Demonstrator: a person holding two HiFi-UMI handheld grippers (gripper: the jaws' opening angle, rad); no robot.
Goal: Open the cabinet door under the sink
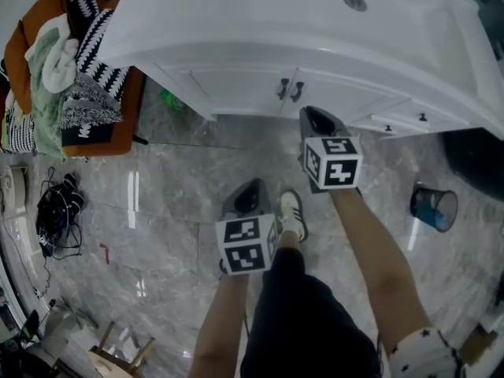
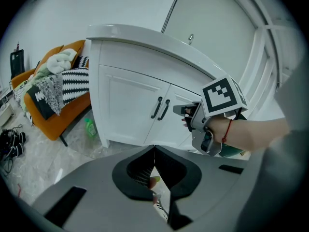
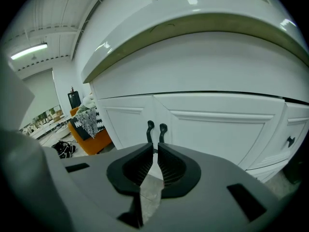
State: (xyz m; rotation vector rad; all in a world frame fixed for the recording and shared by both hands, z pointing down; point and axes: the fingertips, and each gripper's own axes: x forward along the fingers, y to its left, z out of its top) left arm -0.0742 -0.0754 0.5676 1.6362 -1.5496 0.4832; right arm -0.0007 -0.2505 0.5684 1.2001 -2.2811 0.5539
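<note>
Two grippers sit low in front of the white sink cabinet (image 1: 236, 81). Far left, an orange sofa (image 1: 118, 142) is piled with clothes, with black cables (image 1: 57, 211) on the floor near it. A green bottle (image 1: 168, 98) stands on the floor by the cabinet's left corner. Both cabinet doors are closed, with a pair of black handles (image 1: 290, 90) side by side at the centre seam. The left gripper (image 1: 250, 194) is clenched, jaws together with nothing in them. It is well short of the cabinet, just left of the person's shoe (image 1: 291, 213). The right gripper (image 1: 316, 118) is further forward, near the handles but not touching. Its jaws are a narrow slit apart, empty, and lined up under the handles in the right gripper view. A blue bin (image 1: 434, 208) stands on the floor at right.
</note>
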